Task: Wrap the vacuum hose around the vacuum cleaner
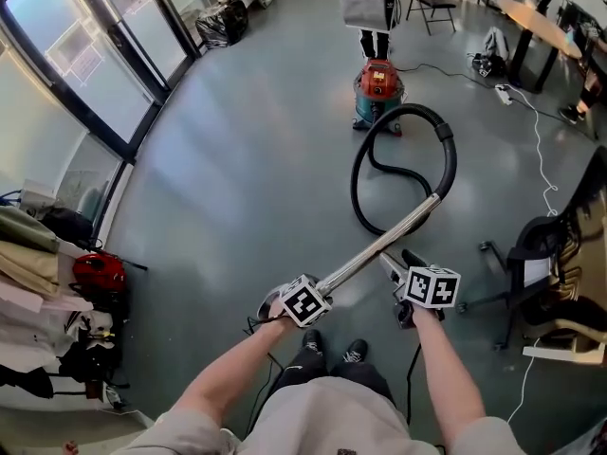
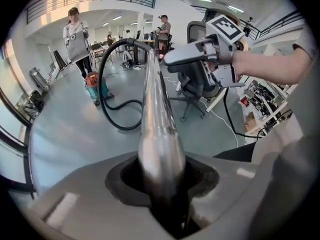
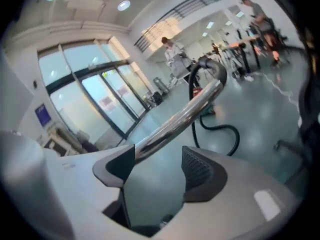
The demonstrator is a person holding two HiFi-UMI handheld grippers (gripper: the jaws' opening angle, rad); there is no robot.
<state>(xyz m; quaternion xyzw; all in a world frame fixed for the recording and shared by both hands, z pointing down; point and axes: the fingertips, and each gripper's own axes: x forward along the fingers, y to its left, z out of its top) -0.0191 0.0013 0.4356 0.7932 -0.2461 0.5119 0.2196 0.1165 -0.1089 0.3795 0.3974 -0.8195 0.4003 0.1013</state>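
The red and teal vacuum cleaner point(image 1: 377, 87) stands on the grey floor far ahead of me, also in the left gripper view point(image 2: 94, 84). Its black hose point(image 1: 398, 173) loops over the floor and joins a chrome wand point(image 1: 384, 245). My left gripper point(image 1: 319, 289) is shut on the wand's near end, and the wand point(image 2: 156, 129) runs straight away from its jaws. My right gripper point(image 1: 391, 262) is open beside the wand. In the right gripper view the wand point(image 3: 182, 116) crosses just beyond the left pad point(image 3: 117, 166), outside the gap.
A person point(image 1: 370, 3) stands right behind the vacuum holding a grey panel. An office chair point(image 1: 531, 254) is at my right, a white cable point(image 1: 541, 150) trails on the floor, tables point(image 1: 531, 22) stand at the back right, and glass walls point(image 1: 85, 55) and a red bag point(image 1: 98, 273) at the left.
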